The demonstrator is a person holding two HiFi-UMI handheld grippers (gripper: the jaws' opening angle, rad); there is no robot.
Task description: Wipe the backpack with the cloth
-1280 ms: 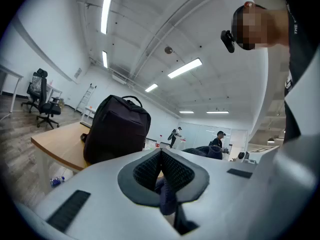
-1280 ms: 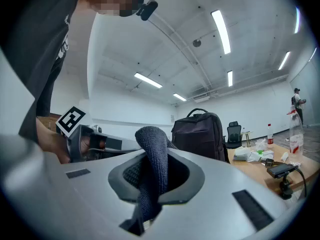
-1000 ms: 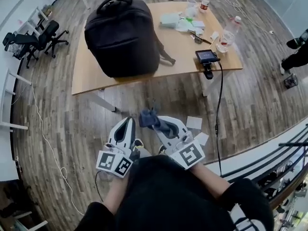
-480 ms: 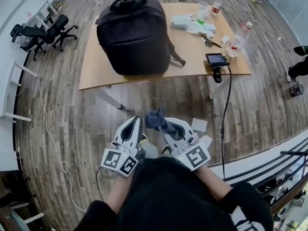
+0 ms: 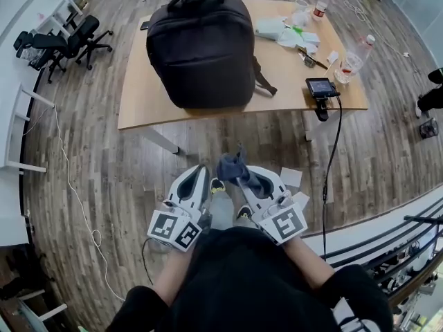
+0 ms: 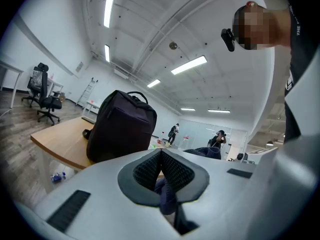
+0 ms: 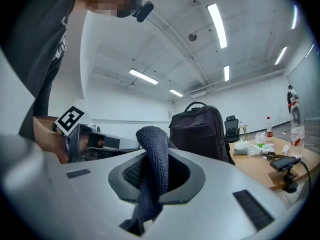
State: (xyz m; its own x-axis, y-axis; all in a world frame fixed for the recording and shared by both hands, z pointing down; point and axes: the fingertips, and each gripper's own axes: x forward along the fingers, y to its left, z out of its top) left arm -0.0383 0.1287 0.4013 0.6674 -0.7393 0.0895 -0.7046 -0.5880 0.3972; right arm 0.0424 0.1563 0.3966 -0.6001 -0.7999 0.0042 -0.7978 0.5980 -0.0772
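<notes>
Holding dark blue cloth (image 5: 232, 166) pinched tight in right gripper (image 5: 242, 180), bunched end poking up past the tips. Keeping left gripper (image 5: 199, 173) just beside it, low over wood floor (image 5: 104, 178), jaws pressed together at the tips with no clear hold on anything. Facing black backpack (image 5: 201, 47), upright on wooden table (image 5: 138, 99), well apart from both grippers and not touched by cloth.
</notes>
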